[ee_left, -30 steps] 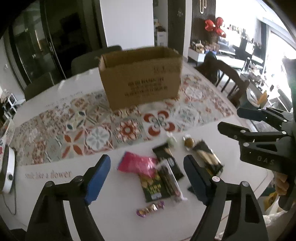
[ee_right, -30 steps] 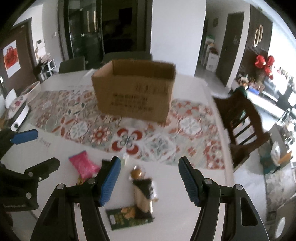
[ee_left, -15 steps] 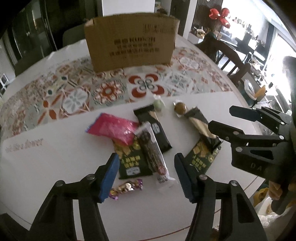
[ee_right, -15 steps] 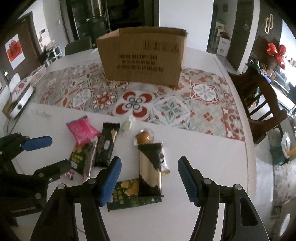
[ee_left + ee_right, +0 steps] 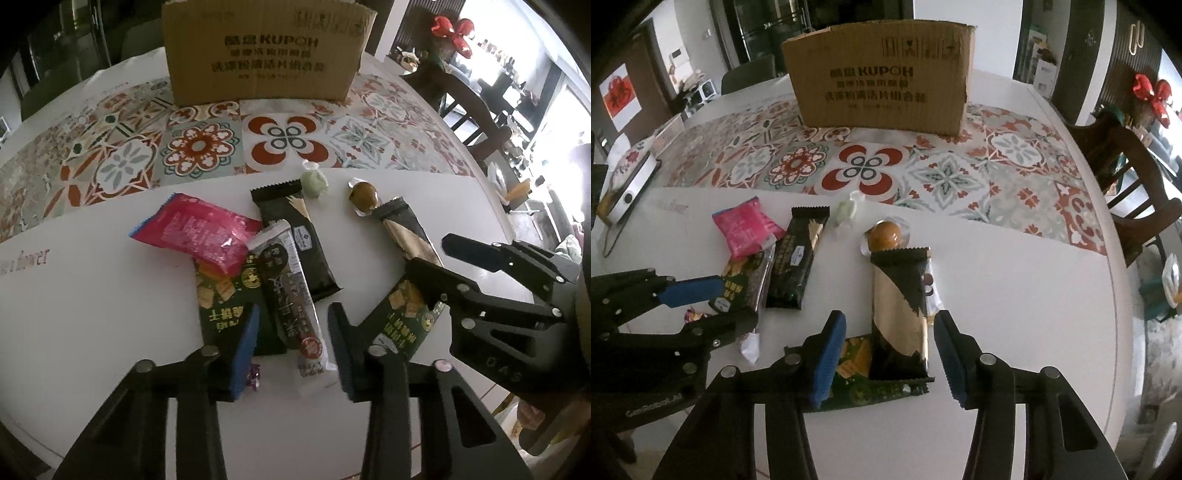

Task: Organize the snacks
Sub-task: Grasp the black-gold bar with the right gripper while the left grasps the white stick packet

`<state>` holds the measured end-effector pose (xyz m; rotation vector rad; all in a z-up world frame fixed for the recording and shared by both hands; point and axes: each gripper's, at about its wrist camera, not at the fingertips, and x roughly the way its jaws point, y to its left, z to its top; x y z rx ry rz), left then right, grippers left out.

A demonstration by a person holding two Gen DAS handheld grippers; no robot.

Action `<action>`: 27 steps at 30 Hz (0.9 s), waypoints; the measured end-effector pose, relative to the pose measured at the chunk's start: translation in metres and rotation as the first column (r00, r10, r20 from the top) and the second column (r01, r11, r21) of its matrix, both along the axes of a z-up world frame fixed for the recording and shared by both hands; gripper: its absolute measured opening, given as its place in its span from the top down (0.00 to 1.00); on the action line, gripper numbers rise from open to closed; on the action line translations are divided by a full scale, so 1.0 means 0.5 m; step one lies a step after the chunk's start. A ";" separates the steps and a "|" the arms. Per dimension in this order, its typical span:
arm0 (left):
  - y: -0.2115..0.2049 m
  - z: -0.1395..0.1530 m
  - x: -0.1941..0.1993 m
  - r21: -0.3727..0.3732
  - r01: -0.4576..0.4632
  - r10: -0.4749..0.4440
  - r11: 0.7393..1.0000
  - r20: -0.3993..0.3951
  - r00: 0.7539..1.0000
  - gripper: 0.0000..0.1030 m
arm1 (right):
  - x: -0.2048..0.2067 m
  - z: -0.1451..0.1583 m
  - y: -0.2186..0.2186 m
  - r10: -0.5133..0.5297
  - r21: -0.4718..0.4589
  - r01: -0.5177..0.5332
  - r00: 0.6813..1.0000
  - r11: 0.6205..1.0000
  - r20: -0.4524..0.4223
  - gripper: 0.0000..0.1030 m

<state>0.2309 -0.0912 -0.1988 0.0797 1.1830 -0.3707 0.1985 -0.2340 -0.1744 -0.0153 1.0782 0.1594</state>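
White surface [image 5: 110, 314] holds my snacks, all in a bunch in front of a brown box [image 5: 264, 51] that stands on a flowery mat [image 5: 199, 147]. My left claw [image 5: 293, 345] is low over the snacks with its fingers apart. A long dark bar [image 5: 291, 295] lies between them, on top of a green pack [image 5: 221, 299]. A pink bag [image 5: 199, 236] sits just behind. My right claw [image 5: 890, 354] has its fingers apart too. A black and gold bar [image 5: 899, 317] lies between them, on top of another green pack [image 5: 868, 380]. A round brown sweet [image 5: 884, 236] touches that bar's far end. A pale green sweet [image 5: 846, 216] is near it.
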 end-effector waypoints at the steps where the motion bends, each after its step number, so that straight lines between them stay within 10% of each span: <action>1: -0.001 -0.003 0.002 -0.004 -0.001 0.001 1.000 -0.008 1.000 0.68 | 0.002 -0.003 0.000 0.002 0.004 -0.002 1.000 1.000 -0.005 0.56; 27: 0.008 -0.011 0.017 -0.022 -0.036 0.036 0.999 -0.002 0.999 0.80 | 0.020 -0.017 0.010 0.038 -0.019 -0.038 0.999 0.999 0.009 0.69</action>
